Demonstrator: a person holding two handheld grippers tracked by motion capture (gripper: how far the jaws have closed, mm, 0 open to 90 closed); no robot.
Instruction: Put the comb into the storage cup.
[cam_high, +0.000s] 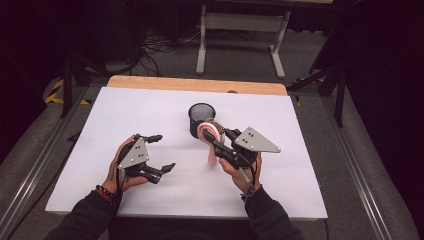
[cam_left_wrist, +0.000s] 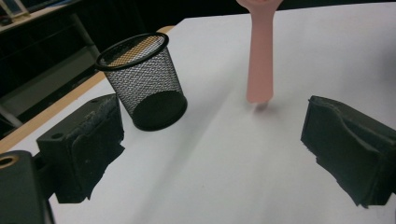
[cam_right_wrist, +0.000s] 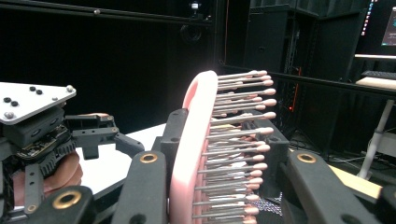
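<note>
Jaws of right gripper (cam_high: 216, 141) clamp pink hairbrush (cam_high: 209, 137) head, handle hanging beside mesh pen cup (cam_high: 201, 119) for insertion; left gripper (cam_high: 159, 154) jaws wide, empty.

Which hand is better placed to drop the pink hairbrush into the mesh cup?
Right. The right tongs are shut on the hairbrush, just beside the mesh cup. The left tongs are open, holding nothing, farther from it.
</note>
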